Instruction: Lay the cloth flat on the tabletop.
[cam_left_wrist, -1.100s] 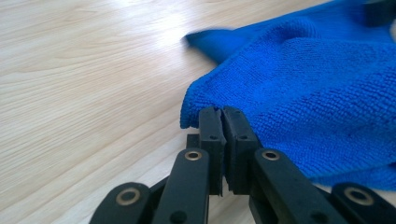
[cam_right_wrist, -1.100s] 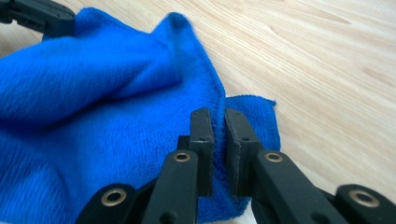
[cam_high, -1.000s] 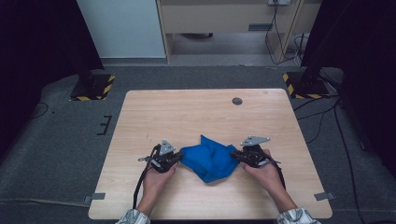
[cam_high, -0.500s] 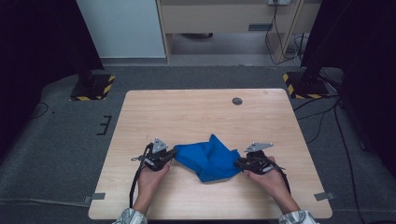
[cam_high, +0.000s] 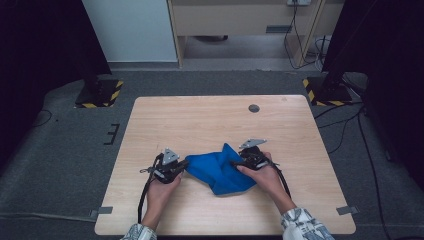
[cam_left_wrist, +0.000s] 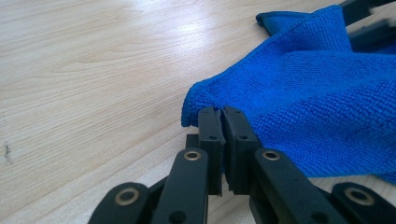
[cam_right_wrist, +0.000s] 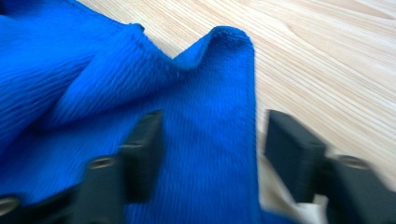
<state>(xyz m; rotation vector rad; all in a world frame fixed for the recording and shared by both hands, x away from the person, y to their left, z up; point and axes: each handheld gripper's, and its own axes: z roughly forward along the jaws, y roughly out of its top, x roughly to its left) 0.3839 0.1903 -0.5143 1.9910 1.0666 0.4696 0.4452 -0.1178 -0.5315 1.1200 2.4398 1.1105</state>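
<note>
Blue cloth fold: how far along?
Done: the blue cloth is partly folded and bunched on the table. In hand: the left tongs are shut on its corner. The right tongs have just been opening, with a cloth edge between their jaws, unpressed. Left: it looks rumpled, not flat, so probably more folding and smoothing.

We see a light wooden surface (cam_high: 200, 120) with a small dark round disc (cam_high: 254, 108) near its far edge. Beyond the surface's far corners stand two yellow-and-black striped bases (cam_high: 100, 94), and a pale cabinet (cam_high: 240, 20) stands farther back.
</note>
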